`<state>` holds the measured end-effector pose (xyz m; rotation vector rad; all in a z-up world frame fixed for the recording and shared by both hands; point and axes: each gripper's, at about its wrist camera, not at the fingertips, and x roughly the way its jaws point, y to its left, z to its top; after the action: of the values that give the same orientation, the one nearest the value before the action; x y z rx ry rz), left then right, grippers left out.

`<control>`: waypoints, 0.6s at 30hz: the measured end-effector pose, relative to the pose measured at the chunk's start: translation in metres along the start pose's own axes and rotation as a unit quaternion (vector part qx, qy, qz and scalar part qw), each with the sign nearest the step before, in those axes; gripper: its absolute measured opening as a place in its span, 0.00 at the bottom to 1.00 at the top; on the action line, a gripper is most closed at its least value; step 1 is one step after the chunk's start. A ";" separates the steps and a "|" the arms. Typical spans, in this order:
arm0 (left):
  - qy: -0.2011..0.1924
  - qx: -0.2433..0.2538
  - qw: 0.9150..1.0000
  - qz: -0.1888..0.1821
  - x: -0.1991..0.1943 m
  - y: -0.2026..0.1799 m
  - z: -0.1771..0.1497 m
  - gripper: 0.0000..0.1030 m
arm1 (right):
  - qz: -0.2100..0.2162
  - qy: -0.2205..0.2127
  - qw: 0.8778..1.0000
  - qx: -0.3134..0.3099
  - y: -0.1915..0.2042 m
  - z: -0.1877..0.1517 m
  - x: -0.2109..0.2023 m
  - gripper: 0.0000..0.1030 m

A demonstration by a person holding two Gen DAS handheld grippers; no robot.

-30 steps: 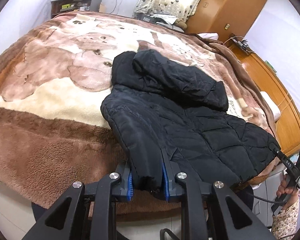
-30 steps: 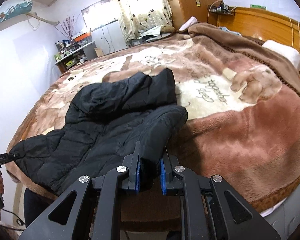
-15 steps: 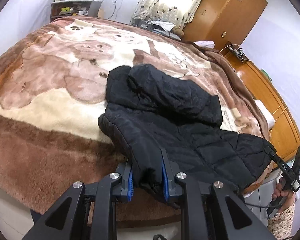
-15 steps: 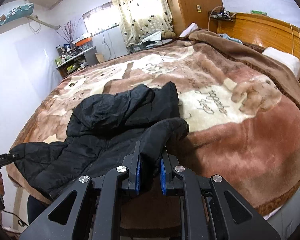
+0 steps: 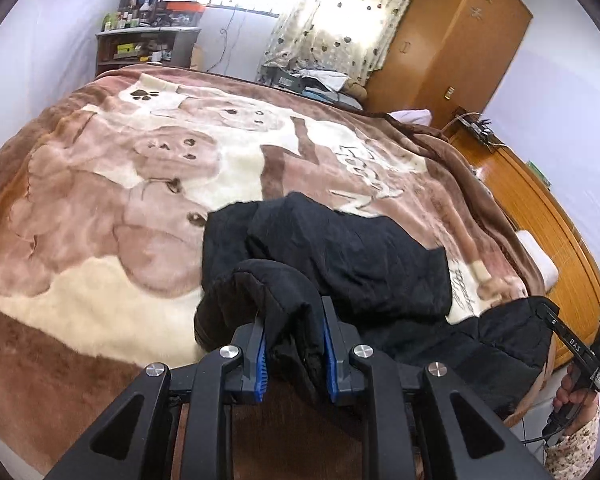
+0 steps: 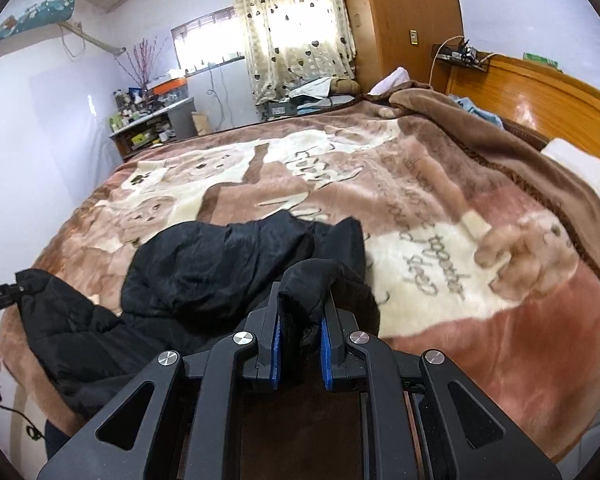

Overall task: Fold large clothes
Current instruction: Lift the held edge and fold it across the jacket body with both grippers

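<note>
bedroom with pale walls, a heart-patterned curtain (image 5: 332,12) over the far window and a wooden wardrobe (image 5: 456,36) at the far right. filling most of both views is a bed under a brown and cream plush blanket (image 5: 100,216) printed with bears and script. a black quilted jacket (image 5: 340,252) lies on the near part of the blanket, its far portion bunched in a heap, its near hem lifted off the bed. the left gripper (image 5: 294,344) pinches a fold of the jacket's near edge between its blue pads, the cloth arching up over the fingers. the right gripper (image 6: 300,350) likewise pinches a bunched fold of the jacket (image 6: 220,264) at the opposite near corner. in the left wrist view the right gripper shows at the far right edge, held by a hand (image 5: 576,396) in a patterned sleeve. a wooden headboard (image 6: 540,92) stands to the right.
</note>
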<state>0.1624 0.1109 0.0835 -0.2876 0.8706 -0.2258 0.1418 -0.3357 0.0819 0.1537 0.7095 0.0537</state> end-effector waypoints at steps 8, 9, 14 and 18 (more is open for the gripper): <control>0.005 -0.006 1.000 0.019 0.032 0.003 0.046 0.21 | -0.010 0.013 1.000 0.000 0.002 0.042 0.036 0.15; 0.005 -0.006 1.000 0.021 0.038 0.004 0.052 0.21 | -0.011 0.016 1.000 0.000 0.001 0.047 0.042 0.15; 0.015 -0.025 0.999 0.034 0.071 0.013 0.081 0.22 | -0.024 0.032 0.999 -0.004 0.002 0.073 0.076 0.15; 0.029 -0.037 0.998 0.042 0.101 0.022 0.102 0.22 | -0.030 0.052 0.998 0.004 -0.003 0.089 0.108 0.15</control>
<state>0.3062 0.1160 0.0654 -0.3143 0.9476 -0.1250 0.2814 -0.3382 0.0787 0.1382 0.8175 0.0009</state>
